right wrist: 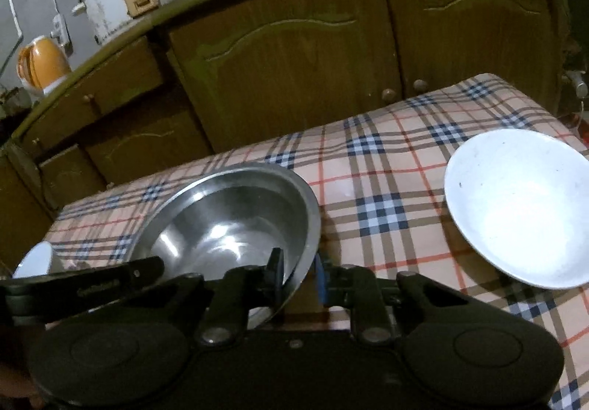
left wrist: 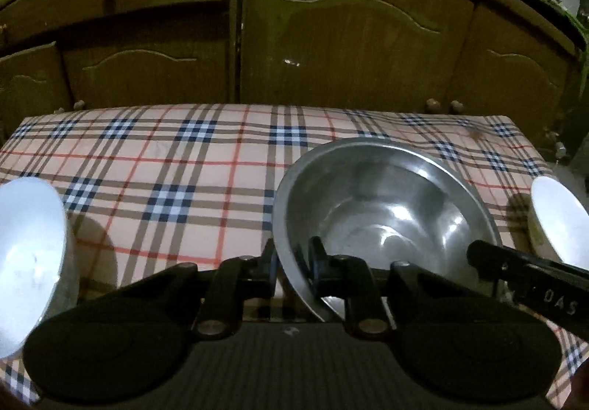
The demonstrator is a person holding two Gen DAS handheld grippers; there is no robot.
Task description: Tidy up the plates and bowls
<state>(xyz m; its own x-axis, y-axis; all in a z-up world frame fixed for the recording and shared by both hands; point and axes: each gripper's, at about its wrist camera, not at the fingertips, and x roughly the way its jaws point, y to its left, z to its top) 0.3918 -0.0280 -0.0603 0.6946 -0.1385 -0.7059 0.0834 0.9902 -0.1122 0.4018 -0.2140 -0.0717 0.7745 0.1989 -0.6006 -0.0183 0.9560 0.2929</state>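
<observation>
Both grippers are clamped on the same round stainless steel bowl [left wrist: 386, 211]. Our left gripper [left wrist: 292, 259] pinches its near-left rim, one finger outside the wall, one inside. Our right gripper [right wrist: 298, 272] does the same on the near-right rim, seen from its own camera. In the left view the right gripper's finger pokes in at 4 o'clock, touching or just beside the rim; we can't tell which.

The steel bowl sits at roughly 5 o'clock in the left view, 7 o'clock in the right view, tilted toward us. Whether its base touches the plaid checked tablecloth [left wrist: 165, 159] we can't tell; the grippers hide the underside.

Other ware:
- round white ceramic bowl [left wrist: 29, 262] at 8 o'clock in the left view, well apart from the steel bowl, standing alone on the cloth.
- second round white ceramic bowl [right wrist: 522, 207] at 3 o'clock in the right view, also alone, near the steel bowl but not touching.

Progress, our judgement: early. Nothing is nested or stacked; all three pieces are separate. No plates in view. One piece is in hand, two untouched.

Left to do, as we read it: place the steel bowl, then gather the two white bowls into or beside it. Thin slick rim, so slip risk if the two clamps pull unevenly.

Brown wooden cabinet doors [left wrist: 368, 41] behind the table at 12 o'clock.
</observation>
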